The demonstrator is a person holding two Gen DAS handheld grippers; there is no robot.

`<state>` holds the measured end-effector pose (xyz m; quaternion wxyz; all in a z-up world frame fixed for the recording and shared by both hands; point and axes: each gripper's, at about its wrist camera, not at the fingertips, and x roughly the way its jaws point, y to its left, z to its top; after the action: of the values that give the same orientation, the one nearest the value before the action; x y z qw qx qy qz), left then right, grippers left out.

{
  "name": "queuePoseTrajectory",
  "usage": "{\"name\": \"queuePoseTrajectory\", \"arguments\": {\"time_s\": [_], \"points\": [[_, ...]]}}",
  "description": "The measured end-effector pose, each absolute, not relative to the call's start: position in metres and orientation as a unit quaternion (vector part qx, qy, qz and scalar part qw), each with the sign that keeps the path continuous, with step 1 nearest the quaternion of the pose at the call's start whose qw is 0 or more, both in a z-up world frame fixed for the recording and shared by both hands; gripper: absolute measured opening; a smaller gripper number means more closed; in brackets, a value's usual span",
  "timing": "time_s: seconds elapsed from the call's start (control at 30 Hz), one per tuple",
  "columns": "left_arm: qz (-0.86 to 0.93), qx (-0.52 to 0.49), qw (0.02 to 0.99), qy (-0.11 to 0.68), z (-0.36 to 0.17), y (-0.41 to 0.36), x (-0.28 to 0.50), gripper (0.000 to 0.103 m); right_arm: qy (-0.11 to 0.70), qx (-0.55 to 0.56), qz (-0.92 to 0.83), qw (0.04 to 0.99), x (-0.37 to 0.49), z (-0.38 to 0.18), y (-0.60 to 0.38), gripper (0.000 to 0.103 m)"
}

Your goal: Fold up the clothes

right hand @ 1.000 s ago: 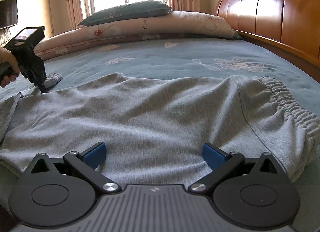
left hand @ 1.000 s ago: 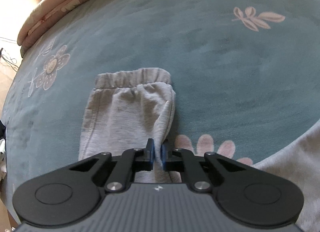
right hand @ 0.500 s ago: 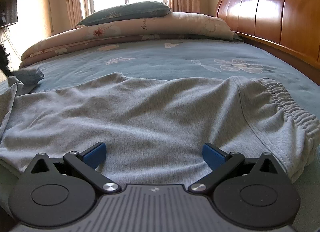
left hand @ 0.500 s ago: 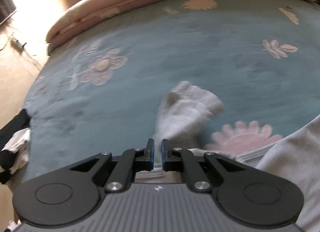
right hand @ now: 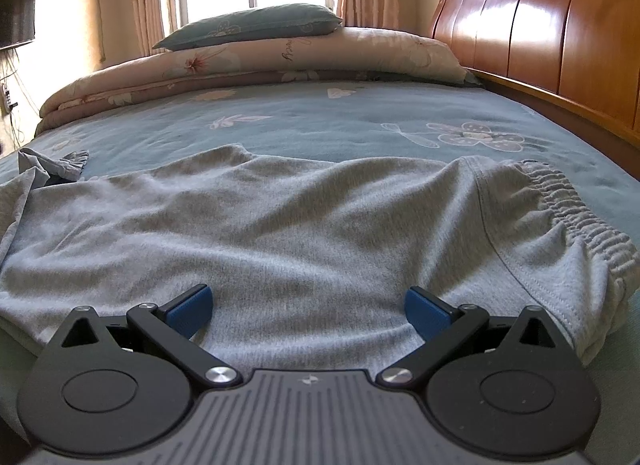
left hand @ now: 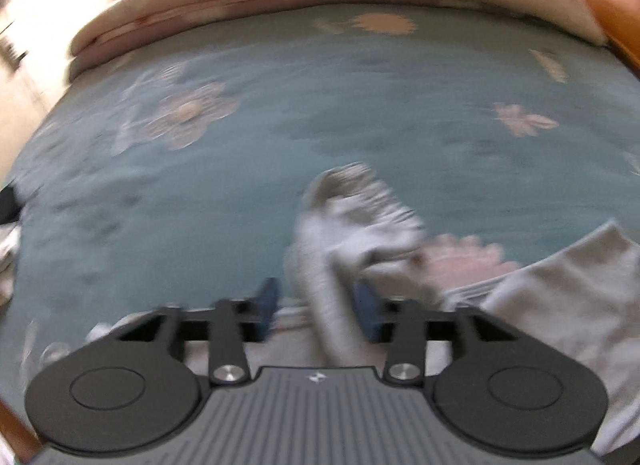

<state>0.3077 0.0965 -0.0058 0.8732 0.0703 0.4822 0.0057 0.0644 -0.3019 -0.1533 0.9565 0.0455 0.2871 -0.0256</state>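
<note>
Left gripper point(left hand: 316, 307): jaws just opened, pant leg point(left hand: 320, 285) loose between them, unpinched.
Leg axis: toward 12 o'clock, cuff point(left hand: 356, 201) beyond (blurred).
Right gripper point(right hand: 308, 311): spread wide over trousers point(right hand: 280, 233) on bed point(right hand: 320, 117); waistband point(right hand: 576, 205) at 2 o'clock.

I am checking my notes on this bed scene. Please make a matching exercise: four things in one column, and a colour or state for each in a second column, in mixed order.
Things:
1. trousers
2. pillow
3. headboard
4. right tongs

Colours or states:
A. glossy brown wood
B. open, over the grey cloth
C. grey, spread on the bed
D. dark green, on the folded quilt

Pairs: 1-C, 2-D, 3-A, 4-B
</note>
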Motion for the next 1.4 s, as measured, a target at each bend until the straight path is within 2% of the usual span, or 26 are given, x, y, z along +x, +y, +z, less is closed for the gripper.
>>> {"name": "queuePoseTrajectory", "arguments": {"time_s": [0.47,0.5,0.57,0.67,0.8,0.87,1.07,1.4], "points": [[0.053,0.168,0.789,0.588,-0.086,0.043,0.381,0.054,0.289,0.047,-0.024,0.956,0.065,-0.153,-0.303,0.103],[0.055,0.182,0.784,0.591,-0.09,0.04,0.381,0.051,0.289,0.047,-0.024,0.956,0.065,-0.153,-0.303,0.103],[0.059,0.2,0.78,0.591,-0.092,0.04,0.379,0.037,0.289,0.046,-0.024,0.956,0.065,-0.153,-0.303,0.103],[0.055,0.209,0.786,0.58,-0.083,0.044,0.373,0.026,0.289,0.045,-0.025,0.956,0.065,-0.153,-0.302,0.103],[0.058,0.212,0.806,0.55,-0.057,0.054,0.358,0.02,0.289,0.044,-0.025,0.956,0.066,-0.153,-0.301,0.103],[0.061,0.21,0.817,0.533,-0.04,0.062,0.349,0.011,0.29,0.043,-0.025,0.956,0.066,-0.153,-0.301,0.103],[0.077,0.189,0.838,0.505,-0.002,0.1,0.314,0.011,0.289,0.041,-0.026,0.956,0.065,-0.153,-0.3,0.103],[0.082,0.14,0.851,0.499,0.011,0.175,0.25,0.011,0.288,0.034,-0.031,0.957,0.064,-0.153,-0.298,0.103]]}}
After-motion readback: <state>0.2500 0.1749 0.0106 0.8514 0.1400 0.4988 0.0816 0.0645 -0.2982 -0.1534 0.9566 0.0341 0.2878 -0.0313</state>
